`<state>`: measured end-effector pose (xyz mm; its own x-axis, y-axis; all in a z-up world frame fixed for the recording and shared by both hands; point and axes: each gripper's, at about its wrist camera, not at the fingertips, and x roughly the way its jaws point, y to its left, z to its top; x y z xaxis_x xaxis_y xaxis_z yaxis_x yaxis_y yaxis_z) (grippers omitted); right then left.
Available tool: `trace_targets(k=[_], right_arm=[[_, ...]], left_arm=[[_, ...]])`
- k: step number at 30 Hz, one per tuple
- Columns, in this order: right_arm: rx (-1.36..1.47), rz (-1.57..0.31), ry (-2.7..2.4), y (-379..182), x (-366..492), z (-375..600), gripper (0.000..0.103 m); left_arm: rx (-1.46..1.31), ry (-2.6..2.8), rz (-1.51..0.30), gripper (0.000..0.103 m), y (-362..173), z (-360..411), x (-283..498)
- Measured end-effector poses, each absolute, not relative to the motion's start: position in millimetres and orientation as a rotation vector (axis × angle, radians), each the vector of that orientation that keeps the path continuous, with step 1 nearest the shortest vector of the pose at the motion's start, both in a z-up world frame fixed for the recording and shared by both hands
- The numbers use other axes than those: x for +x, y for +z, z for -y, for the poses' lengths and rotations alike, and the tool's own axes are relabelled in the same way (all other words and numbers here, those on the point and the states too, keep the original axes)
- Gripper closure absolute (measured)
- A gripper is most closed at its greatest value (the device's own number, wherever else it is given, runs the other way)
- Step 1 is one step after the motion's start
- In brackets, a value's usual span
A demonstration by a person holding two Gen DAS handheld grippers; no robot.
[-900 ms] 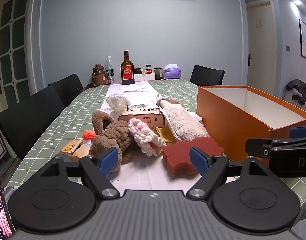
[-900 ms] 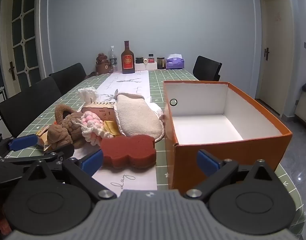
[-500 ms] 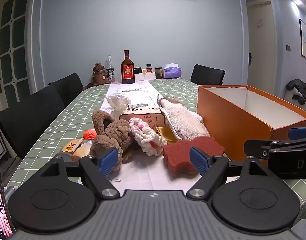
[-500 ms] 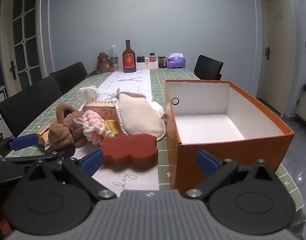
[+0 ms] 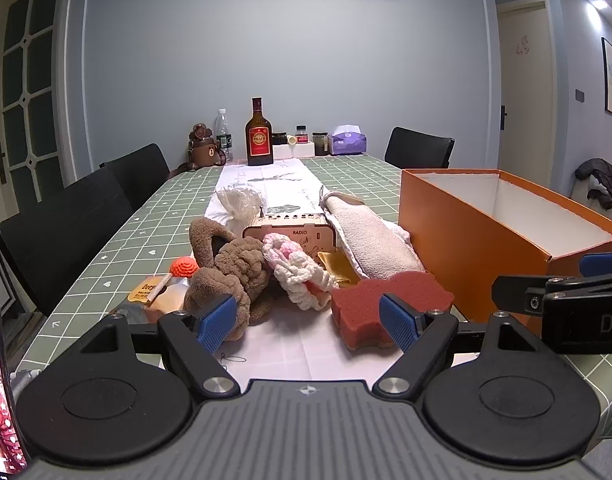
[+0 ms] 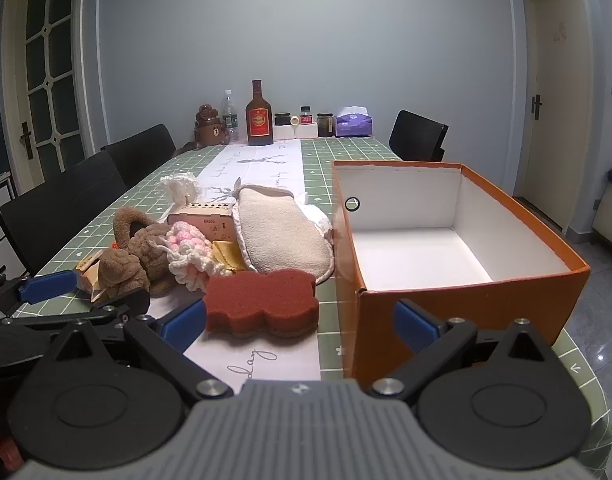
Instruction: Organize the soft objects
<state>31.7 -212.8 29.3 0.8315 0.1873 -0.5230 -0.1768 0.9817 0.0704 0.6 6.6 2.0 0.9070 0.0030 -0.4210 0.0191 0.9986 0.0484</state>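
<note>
A pile of soft things lies on the white runner: a dark red sponge (image 5: pixel 388 300) (image 6: pixel 261 300), a brown plush toy (image 5: pixel 225 272) (image 6: pixel 133 260), a pink and white crochet piece (image 5: pixel 297 268) (image 6: pixel 189 252), a beige mitt (image 5: pixel 370 240) (image 6: pixel 281 232) and a white tuft (image 5: pixel 239 204). An open, empty orange box (image 5: pixel 466 232) (image 6: pixel 458 304) stands to the right. My left gripper (image 5: pixel 308 322) is open just before the pile. My right gripper (image 6: pixel 299 324) is open, between the sponge and the box's near corner.
A wooden radio (image 5: pixel 289 232) and yellow cloth (image 5: pixel 338 268) sit in the pile; a snack packet (image 5: pixel 147 288) and orange crochet ball (image 5: pixel 184 267) lie left. Bottles, jars, a bear figure (image 5: pixel 203 148) and tissue box (image 5: pixel 348 142) stand at the far end. Black chairs line the table.
Both grippers have edged slightly forward toward the pile and the box. Both stay open and nothing on the table has moved.
</note>
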Motion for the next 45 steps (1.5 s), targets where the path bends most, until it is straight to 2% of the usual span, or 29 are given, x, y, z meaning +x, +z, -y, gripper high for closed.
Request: trace_targets(k=[45], right_arm=[[0.040,-0.587,0.183,24.2,35.4,214.9,0.005]], left_arm=[[0.043,0.000,-0.475,0.008,-9.0,-8.2,9.3]])
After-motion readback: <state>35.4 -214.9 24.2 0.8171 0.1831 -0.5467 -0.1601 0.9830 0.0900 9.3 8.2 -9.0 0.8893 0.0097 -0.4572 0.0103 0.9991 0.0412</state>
